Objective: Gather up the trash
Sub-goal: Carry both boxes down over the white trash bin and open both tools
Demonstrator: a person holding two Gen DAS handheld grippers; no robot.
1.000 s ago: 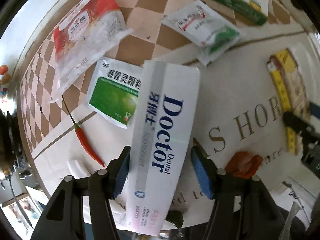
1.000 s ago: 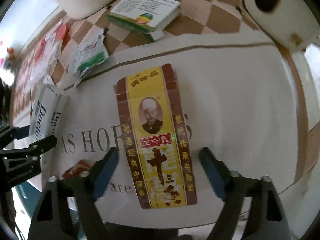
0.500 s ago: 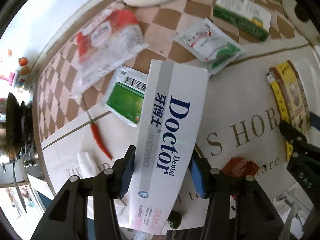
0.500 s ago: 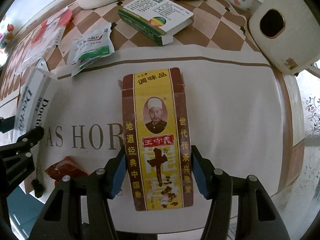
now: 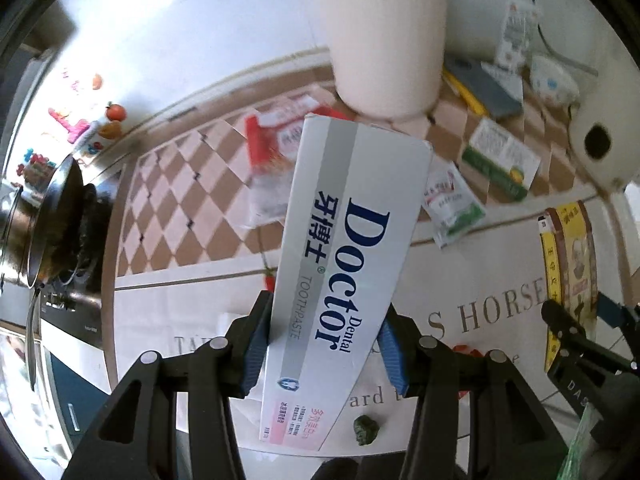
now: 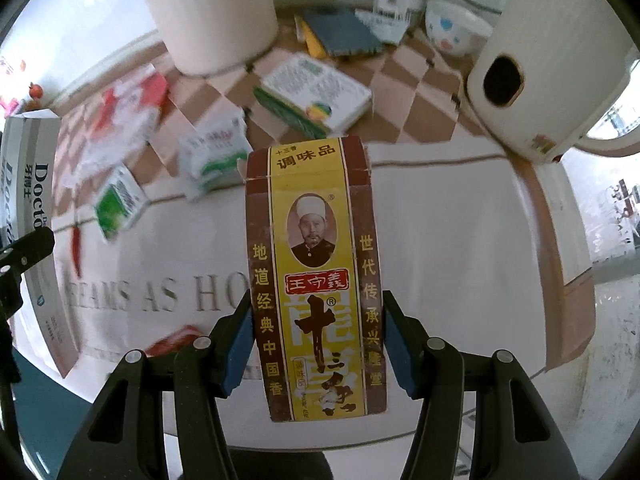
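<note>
My left gripper (image 5: 324,340) is shut on a white "Doctor" toothpaste box (image 5: 344,248) and holds it lifted above the table. My right gripper (image 6: 316,340) is shut on a yellow and brown spice box (image 6: 316,272), also lifted. The toothpaste box shows at the left edge of the right wrist view (image 6: 28,208). The spice box shows at the right of the left wrist view (image 5: 568,264). On the table lie a red-white plastic bag (image 6: 124,116), a green sachet (image 6: 118,204), a white-green sachet (image 6: 214,156), a red chilli (image 6: 75,248) and a red wrapper (image 6: 176,340).
A green-white medicine box (image 6: 316,100), a white cylindrical container (image 6: 216,12), a white appliance (image 6: 548,60), a bowl (image 6: 456,28) and a grey booklet (image 6: 340,32) stand at the back. A dark crumb (image 5: 365,430) lies near the table's front edge. A wok (image 5: 44,216) sits at the left.
Both grippers closed on their boxes and lifted them off the table. The views tilted up, so the back wall and containers now show.
</note>
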